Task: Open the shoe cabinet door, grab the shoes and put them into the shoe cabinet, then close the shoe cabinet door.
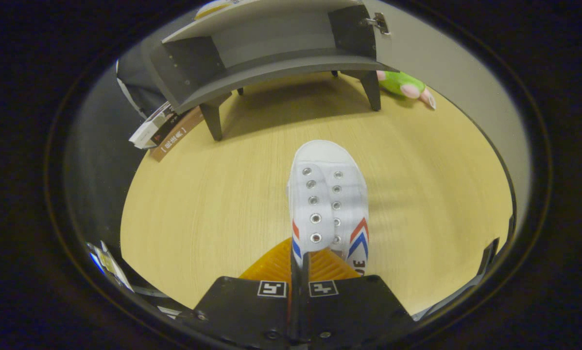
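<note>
A white canvas shoe [327, 194] with metal eyelets and red and blue chevrons points away from me, toe toward the cabinet. My gripper [300, 260] is shut on the shoe's side wall near the heel, fingers pressed together with the fabric between them. The shoe hangs just above the wooden floor, or rests on it; I cannot tell which. Beyond it stands the grey shoe cabinet [271, 63] on short legs. Its inside shelf shows bare, and its door [407, 53] is swung open to the right with a hinge at its top.
Flat boxes [162, 129] lie against the cabinet's left leg. A green and pink plush toy [405, 86] lies by the cabinet's right leg. The light wooden floor [213, 204] stretches between the shoe and the cabinet.
</note>
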`<move>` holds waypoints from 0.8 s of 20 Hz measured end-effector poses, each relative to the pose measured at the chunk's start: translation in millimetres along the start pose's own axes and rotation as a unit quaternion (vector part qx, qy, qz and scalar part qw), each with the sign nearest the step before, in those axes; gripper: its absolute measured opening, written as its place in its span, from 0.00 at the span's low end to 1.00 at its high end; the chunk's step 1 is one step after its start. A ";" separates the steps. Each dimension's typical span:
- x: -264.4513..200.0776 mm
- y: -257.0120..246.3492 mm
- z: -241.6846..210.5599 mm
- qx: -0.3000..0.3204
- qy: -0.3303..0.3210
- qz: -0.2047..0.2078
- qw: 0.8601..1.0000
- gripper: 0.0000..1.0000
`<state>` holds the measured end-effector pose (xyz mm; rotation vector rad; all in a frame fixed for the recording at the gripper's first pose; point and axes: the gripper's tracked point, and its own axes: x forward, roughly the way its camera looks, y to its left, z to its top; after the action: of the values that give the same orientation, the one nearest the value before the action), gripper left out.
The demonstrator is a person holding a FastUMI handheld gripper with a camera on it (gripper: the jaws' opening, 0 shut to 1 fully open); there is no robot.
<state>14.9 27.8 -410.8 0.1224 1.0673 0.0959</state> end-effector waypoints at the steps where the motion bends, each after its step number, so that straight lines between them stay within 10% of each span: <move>1: -1.8 -0.8 0.5 -0.010 -0.008 0.001 1.000 0.04; 16: -67.3 13.1 44.3 -0.054 -0.057 0.079 0.994 0.04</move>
<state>21.3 29.1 -329.4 0.1131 0.9364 0.2851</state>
